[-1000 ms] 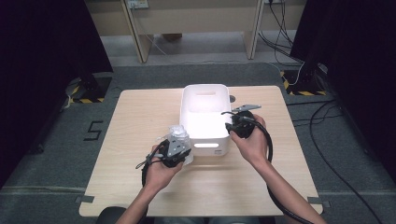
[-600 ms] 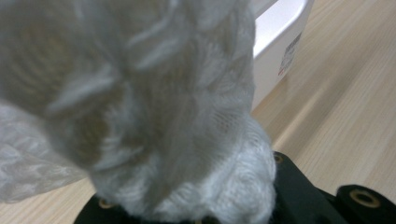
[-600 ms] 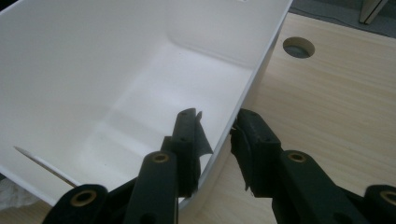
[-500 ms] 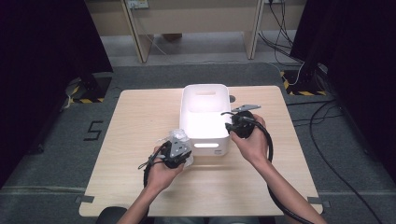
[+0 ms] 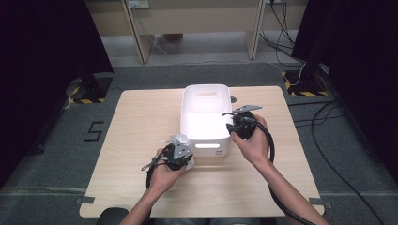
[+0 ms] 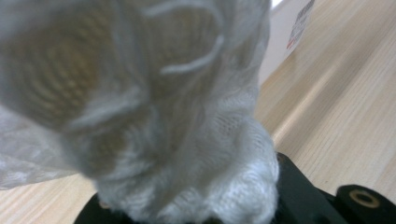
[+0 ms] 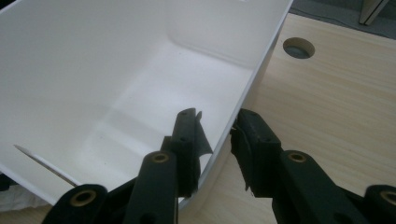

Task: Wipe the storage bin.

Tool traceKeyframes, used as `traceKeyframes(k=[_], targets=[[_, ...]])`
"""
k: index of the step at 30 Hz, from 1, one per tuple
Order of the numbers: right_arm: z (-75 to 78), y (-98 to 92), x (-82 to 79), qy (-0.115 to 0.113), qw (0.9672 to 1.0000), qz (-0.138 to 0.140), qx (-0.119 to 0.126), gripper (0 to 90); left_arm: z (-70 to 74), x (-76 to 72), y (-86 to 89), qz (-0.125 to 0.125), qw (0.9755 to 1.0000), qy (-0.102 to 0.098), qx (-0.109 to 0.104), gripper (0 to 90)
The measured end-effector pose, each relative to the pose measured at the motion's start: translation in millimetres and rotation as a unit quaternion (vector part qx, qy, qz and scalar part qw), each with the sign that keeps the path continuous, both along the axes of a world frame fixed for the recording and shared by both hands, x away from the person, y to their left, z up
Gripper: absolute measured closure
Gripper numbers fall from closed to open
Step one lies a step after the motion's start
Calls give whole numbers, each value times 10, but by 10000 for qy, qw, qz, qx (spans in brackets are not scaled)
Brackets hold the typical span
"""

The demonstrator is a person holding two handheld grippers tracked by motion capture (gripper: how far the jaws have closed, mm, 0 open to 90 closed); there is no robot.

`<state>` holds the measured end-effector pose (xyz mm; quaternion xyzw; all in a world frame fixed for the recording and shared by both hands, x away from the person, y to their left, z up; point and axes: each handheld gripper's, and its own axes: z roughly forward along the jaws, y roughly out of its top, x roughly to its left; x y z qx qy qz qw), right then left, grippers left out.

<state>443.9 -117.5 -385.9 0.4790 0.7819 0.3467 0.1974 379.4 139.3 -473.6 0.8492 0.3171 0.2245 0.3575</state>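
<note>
White knit cloth point(image 6: 187, 154), bunched and crumpled, loose threads showing; held at near-left corner of bin, just above counter point(image 5: 141, 122). White plastic bin point(image 5: 206, 101), rect., open top, upright, approx. counter center. Right wall clamped between jaws, one jaw inside, one outside.

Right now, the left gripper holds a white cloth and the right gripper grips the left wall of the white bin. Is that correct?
Not quite: the right gripper grips the white bin's right wall, as the high view shows. The left gripper does hold the white cloth.
</note>
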Motion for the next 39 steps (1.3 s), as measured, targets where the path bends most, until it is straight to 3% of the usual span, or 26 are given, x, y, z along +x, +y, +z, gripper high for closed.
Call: traceKeyframes(k=[9, 14, 17, 32, 39], targets=[[-1, 1, 0, 1, 10000, -2, 13, 698, -119, 26, -13, 26, 9999, 90, 57, 817], [-3, 0, 0, -2, 10000, -9, 25, 698, -112, 22, -19, 21, 9999, 94, 70, 816], [-3, 0, 0, 6, 10000, -12, 35, 698, -90, 24, -17, 25, 9999, 124, -32, 816], [-6, -7, 3, 6, 10000, -10, 65, 695, 278, -59, -113, -120, 9994, -227, -244, 816], [-5, -13, 7, 4, 10000, 4, 61, 693, 429, -79, -153, -187, 9988, -375, -248, 816]])
